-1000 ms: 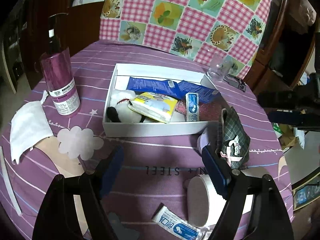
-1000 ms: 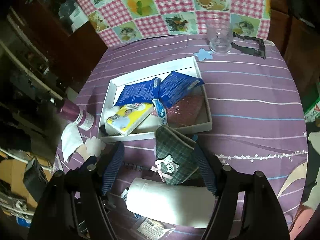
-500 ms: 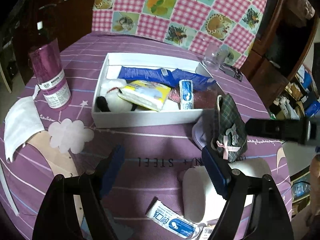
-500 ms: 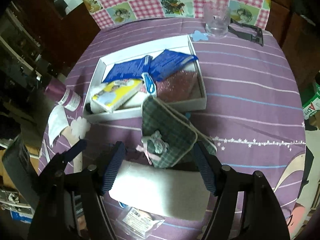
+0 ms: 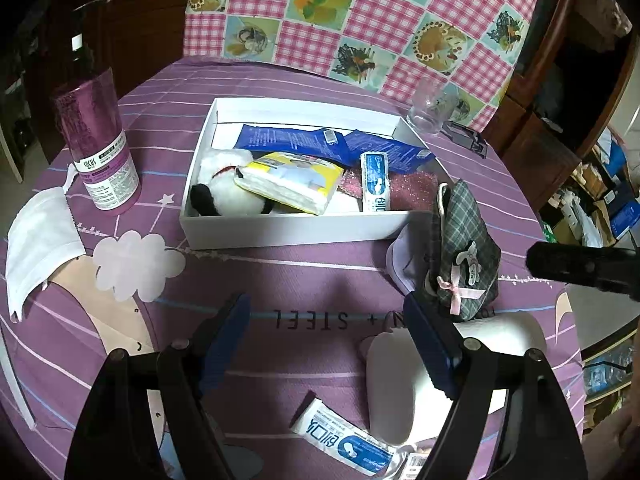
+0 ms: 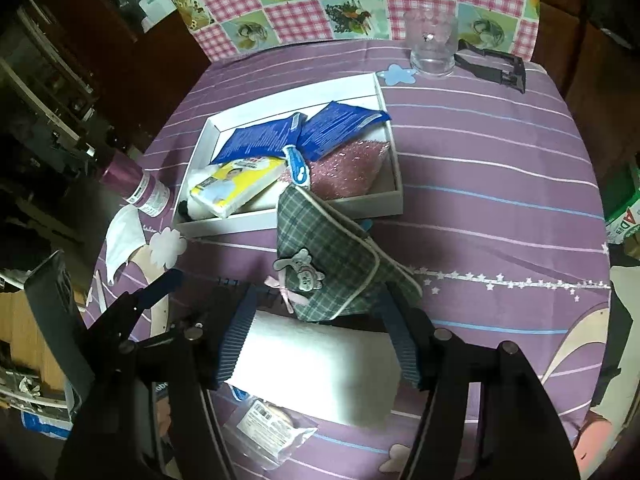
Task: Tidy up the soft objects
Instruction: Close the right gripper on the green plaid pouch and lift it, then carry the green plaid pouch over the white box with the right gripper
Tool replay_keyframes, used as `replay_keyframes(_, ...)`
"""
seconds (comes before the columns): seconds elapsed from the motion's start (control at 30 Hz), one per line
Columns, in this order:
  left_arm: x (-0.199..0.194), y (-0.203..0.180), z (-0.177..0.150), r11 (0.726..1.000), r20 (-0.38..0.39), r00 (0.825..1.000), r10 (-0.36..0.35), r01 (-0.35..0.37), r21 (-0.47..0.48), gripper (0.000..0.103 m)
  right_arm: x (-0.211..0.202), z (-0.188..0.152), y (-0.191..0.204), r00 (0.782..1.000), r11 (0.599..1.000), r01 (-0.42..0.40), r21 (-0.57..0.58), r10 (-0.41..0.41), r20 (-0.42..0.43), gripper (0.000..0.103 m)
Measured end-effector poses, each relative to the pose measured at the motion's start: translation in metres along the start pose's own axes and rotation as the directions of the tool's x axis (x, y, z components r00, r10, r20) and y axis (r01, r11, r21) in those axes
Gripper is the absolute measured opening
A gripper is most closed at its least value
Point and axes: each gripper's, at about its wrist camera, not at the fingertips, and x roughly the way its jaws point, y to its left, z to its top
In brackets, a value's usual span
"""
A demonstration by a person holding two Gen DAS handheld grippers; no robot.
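down low, right hand-held gripper (image 6: 320,340) closing around rolled white towel (image 6: 316,364), pads not visibly pressing; grey plaid fabric pouch (image 6: 328,256) at twelve o'clock; left hand-held gripper (image 5: 328,340) released, empty above purple desk (image 5: 312,280).

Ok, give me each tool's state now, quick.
Left tool: open, nothing between its fingers, above the purple tablecloth.
Right tool: jaws have just been closing around the white roll; whether the pads press it cannot be told.
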Motion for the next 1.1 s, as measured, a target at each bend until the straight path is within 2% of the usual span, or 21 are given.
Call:
replay_keyframes(0.17, -0.002, 0.004, 0.001, 1.000, 0.006, 1.000, -0.011, 0.011, -0.017, 0.080, 0.000, 0.001, -0.009, 1.000, 1.000, 0.028, 0.009, -0.028, -0.005, 0.065)
replay_keyframes(0.3, -0.002, 0.003, 0.001, 1.000, 0.005, 1.000, -0.018, 0.018, -0.010, 0.080, 0.009, 0.003, -0.012, 1.000, 1.000, 0.021, 0.012, -0.020, -0.024, 0.065)
replay_keyframes(0.43, -0.002, 0.002, 0.001, 1.000, 0.000, 1.000, -0.010, 0.010, 0.004, 0.080, 0.019, 0.004, -0.010, 1.000, 1.000, -0.007, -0.004, 0.007, -0.001, 0.065)
replay_keyframes(0.6, -0.004, 0.006, 0.002, 1.000, 0.005, 1.000, -0.006, 0.006, -0.018, 0.080, 0.030, 0.007, -0.006, 0.998, 0.998, 0.040, -0.039, -0.038, 0.059, 0.065)
replay_keyframes(0.73, -0.001, 0.004, 0.001, 1.000, 0.008, 1.000, 0.009, -0.009, -0.007, 0.080, 0.045, 0.007, -0.003, 0.997, 0.998, -0.012, -0.065, 0.016, 0.069, 0.065)
replay_keyframes(0.83, 0.002, -0.001, -0.001, 0.999, 0.017, 0.999, 0.039, -0.040, 0.029, 0.080, 0.058, 0.006, -0.002, 0.999, 0.997, -0.007, -0.082, 0.011, 0.051, 0.065)
replay_keyframes(0.93, 0.003, -0.003, -0.002, 0.999, 0.013, 0.999, 0.035, -0.036, 0.035, 0.080, 0.066, 0.005, 0.000, 1.000, 0.995, -0.021, -0.099, 0.022, 0.015, 0.065)
replay_keyframes(0.97, 0.002, -0.002, -0.002, 0.999, 0.014, 0.999, 0.033, -0.034, 0.034, 0.080, 0.066, 0.005, 0.000, 1.000, 0.995, -0.013, -0.101, 0.015, 0.016, 0.064)
replay_keyframes(1.1, 0.000, -0.002, -0.001, 0.999, 0.027, 0.999, 0.028, -0.029, 0.030, 0.080, 0.064, 0.004, -0.002, 1.000, 0.993, 0.002, -0.116, 0.000, 0.020, 0.047)
